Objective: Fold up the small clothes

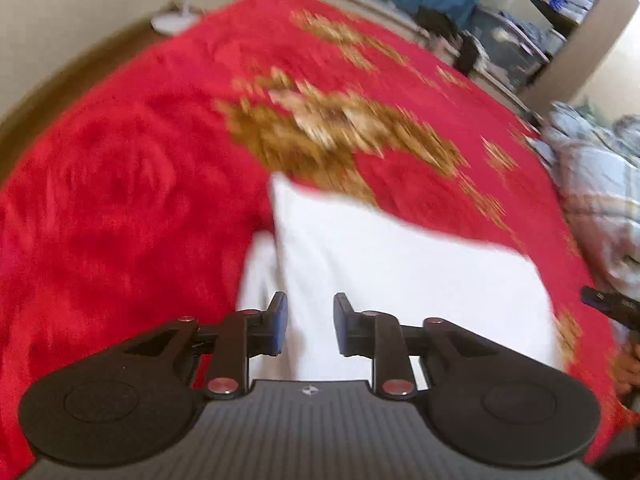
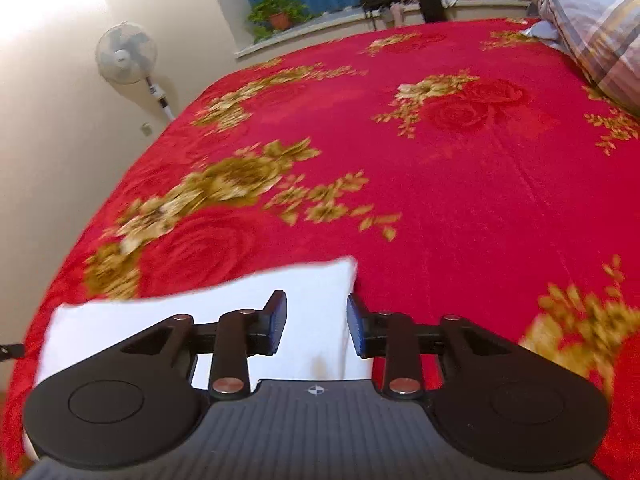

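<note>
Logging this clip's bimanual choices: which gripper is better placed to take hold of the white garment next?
Probably the left. The left gripper is open with the white garment spread between and beyond its fingers. The right gripper, also open, sits at the cloth's right edge, partly over the red blanket.

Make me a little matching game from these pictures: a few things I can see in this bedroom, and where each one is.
Things:
1. white garment
2. standing fan
3. potted plant
4. plaid quilt

Places:
A. on the window ledge
B. against the wall, left of the bed
C. bundled at the bed's far right
D. flat on the red blanket, near both open grippers

Pairs: 1-D, 2-B, 3-A, 4-C
</note>
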